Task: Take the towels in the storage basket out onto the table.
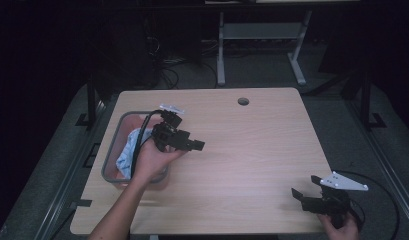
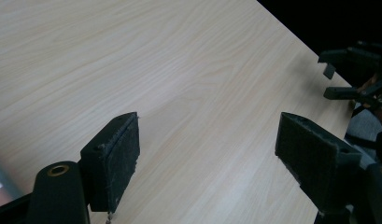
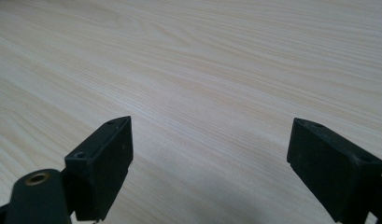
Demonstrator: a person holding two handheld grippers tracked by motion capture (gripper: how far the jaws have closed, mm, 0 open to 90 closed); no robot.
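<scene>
the grey basket (image 1: 110,150) stands at the left edge of the table (image 1: 252,145), with a light blue cloth (image 1: 126,152) inside it. the left gripper (image 1: 194,145) hangs just beside the basket, jaws wide apart and empty. the right gripper (image 1: 304,192) is well apart at the near right corner, jaws also apart.

Table (image 1: 252,150): pale wood, fine grain lines. Bin (image 1: 112,150) at the table's left edge: grey rim, clear walls. Cloth (image 1: 127,152) inside: light blue, some pink beside it. Both grippers (image 1: 194,145) (image 1: 304,192): black; right one has a white plate (image 1: 348,181).
</scene>
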